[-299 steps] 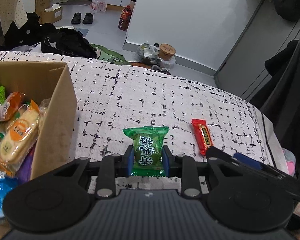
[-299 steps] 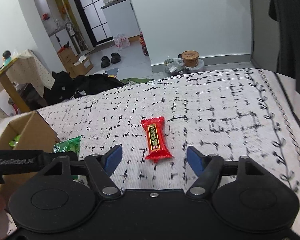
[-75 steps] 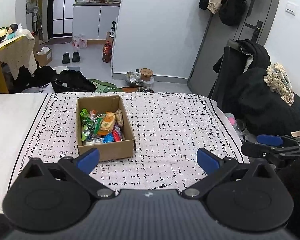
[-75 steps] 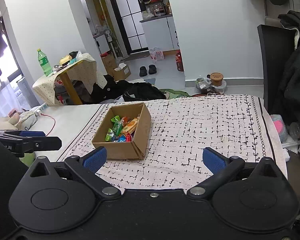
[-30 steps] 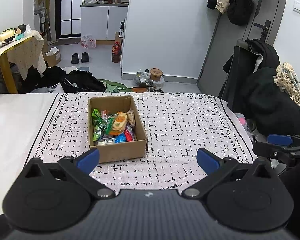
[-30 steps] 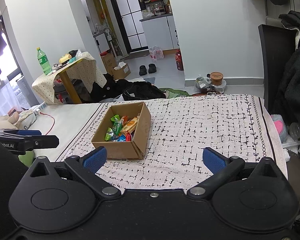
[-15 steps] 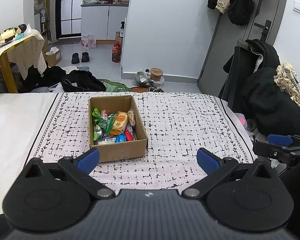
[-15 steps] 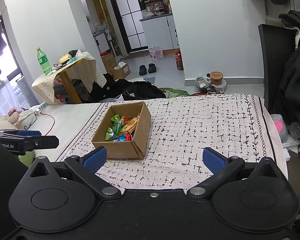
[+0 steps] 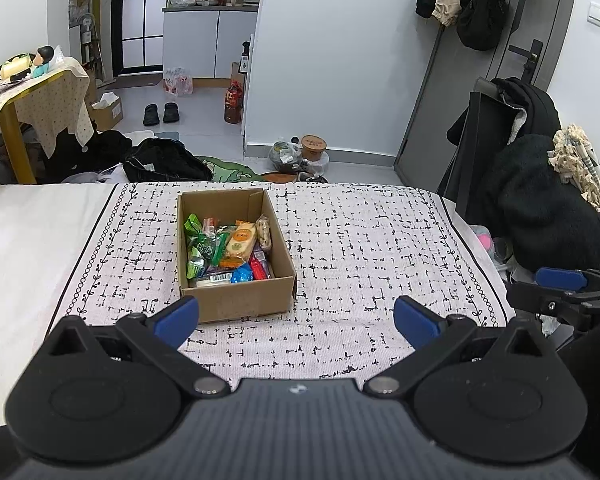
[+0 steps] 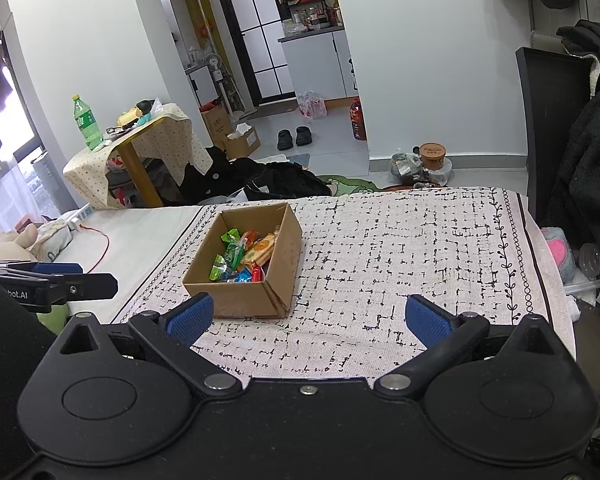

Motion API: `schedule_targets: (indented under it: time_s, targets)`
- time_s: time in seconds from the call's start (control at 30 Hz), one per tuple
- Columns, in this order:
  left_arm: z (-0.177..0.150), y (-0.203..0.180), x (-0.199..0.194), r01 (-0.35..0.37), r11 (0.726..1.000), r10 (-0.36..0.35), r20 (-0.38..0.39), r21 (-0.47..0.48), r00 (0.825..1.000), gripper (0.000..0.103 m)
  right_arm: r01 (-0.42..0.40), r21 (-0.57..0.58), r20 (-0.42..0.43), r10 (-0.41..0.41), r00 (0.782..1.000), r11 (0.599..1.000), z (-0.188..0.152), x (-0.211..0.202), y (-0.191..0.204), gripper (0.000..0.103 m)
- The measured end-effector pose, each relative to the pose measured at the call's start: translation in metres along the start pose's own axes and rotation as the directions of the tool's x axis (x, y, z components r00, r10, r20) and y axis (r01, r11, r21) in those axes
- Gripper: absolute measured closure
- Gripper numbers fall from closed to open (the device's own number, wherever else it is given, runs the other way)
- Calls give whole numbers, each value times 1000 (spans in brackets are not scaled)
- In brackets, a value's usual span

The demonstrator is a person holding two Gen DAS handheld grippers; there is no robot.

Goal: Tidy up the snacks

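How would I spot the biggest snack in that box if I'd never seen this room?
Find the black-and-white patterned cloth, then the open brown cardboard box sitting on it. Among its wrapped snacks lies a long pale packet with an orange round label, the largest there, beside green wrappers.

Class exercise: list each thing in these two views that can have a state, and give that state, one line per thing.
Cardboard box: open-topped, upright, holding snacks.
Snacks: all in the box.
Patterned cloth: spread flat, no loose snacks on it.
Left tongs: open, empty.
Right tongs: open, empty.
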State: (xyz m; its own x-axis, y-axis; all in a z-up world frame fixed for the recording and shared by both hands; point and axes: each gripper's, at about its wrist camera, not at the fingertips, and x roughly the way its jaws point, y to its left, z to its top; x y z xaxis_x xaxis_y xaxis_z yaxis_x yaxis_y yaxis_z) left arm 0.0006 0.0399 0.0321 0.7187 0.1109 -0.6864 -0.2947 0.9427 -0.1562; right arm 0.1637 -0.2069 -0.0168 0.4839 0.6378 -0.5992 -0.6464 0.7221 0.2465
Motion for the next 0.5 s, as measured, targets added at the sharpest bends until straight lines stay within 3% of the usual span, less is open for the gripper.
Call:
schedule_targets:
  time_s: [0.5]
  targets:
    - [-2, 1, 5, 12, 1000, -12, -4, -12, 1000, 0, 13, -2, -12, -13, 1000, 1000, -2, 1, 2, 0]
